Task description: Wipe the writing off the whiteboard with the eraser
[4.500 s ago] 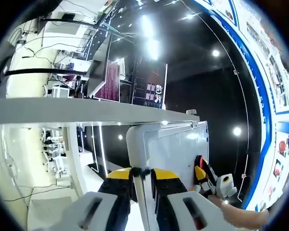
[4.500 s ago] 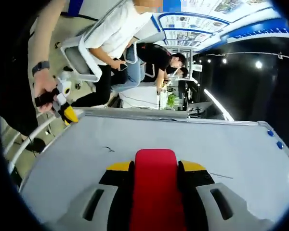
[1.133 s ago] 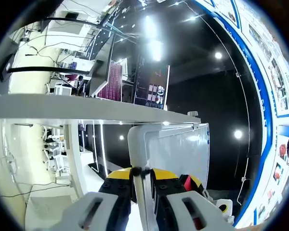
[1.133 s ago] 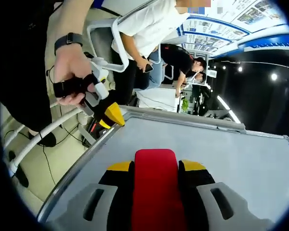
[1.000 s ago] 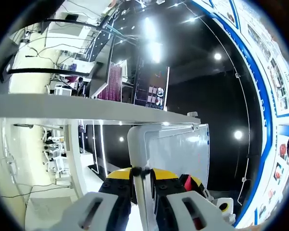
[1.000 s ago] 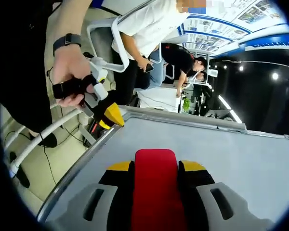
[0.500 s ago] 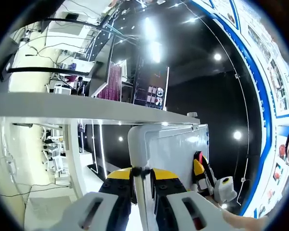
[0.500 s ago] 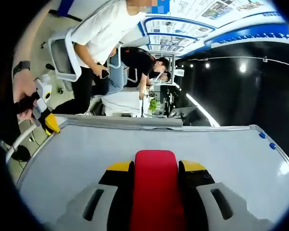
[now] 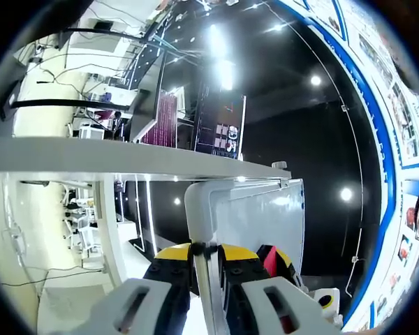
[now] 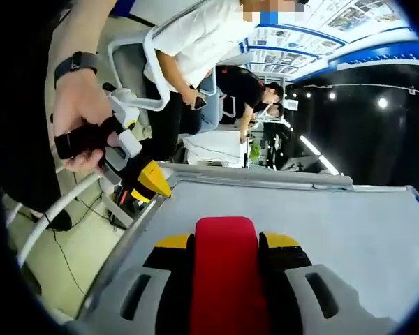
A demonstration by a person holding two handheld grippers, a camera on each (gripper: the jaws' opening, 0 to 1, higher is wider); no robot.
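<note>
The right gripper (image 10: pixel 227 262) pinches a red, round-topped eraser (image 10: pixel 225 269) flat against the smooth grey-white whiteboard (image 10: pixel 321 216). The left gripper (image 9: pixel 206 269), yellow-tipped, clamps the whiteboard's rounded metal edge (image 9: pixel 199 209), gripped by a hand (image 10: pixel 80 125) wearing a dark wristband. No writing is legible.

red eraser (image 10: pixel 225 272) flat on blank whiteboard (image 10: pixel 349 223)

right gripper (image 10: pixel 225 244) with eraser (image 10: pixel 225 272) swept back toward whiteboard's (image 10: pixel 349 216) left edge, marks gone
</note>
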